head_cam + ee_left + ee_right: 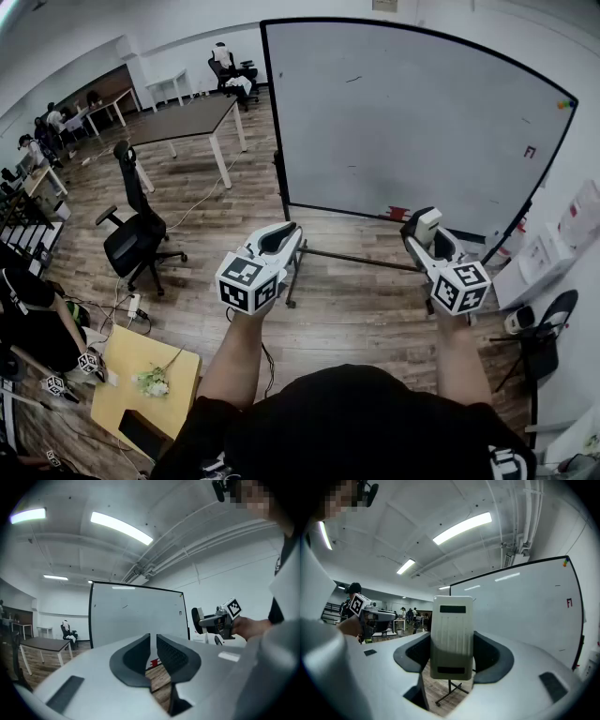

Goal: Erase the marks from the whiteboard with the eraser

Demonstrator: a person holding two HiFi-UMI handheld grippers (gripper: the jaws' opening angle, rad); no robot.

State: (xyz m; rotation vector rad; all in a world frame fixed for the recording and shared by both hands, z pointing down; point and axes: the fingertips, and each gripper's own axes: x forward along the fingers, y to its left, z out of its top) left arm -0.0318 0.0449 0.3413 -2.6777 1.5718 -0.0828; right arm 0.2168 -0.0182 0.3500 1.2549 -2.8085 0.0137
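Wood-floored office, with the whiteboard [412,122] standing ahead, a few small marks [353,79] on it. The right gripper [422,232] clamps the pale eraser [451,637] upright between its jaws, apart from the board — the left gripper [284,236] holds nothing, jaws almost together.

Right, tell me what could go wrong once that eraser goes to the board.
1. The eraser sticks well out beyond the right gripper's jaws, so pressing on the whiteboard may lever it loose.
2. The whiteboard sits on a floor stand and may shift under pressure. The left gripper is empty and not bracing it.
3. The marks are small and far apart: a dark dash up high and a red mark near the right edge. One is easily missed.
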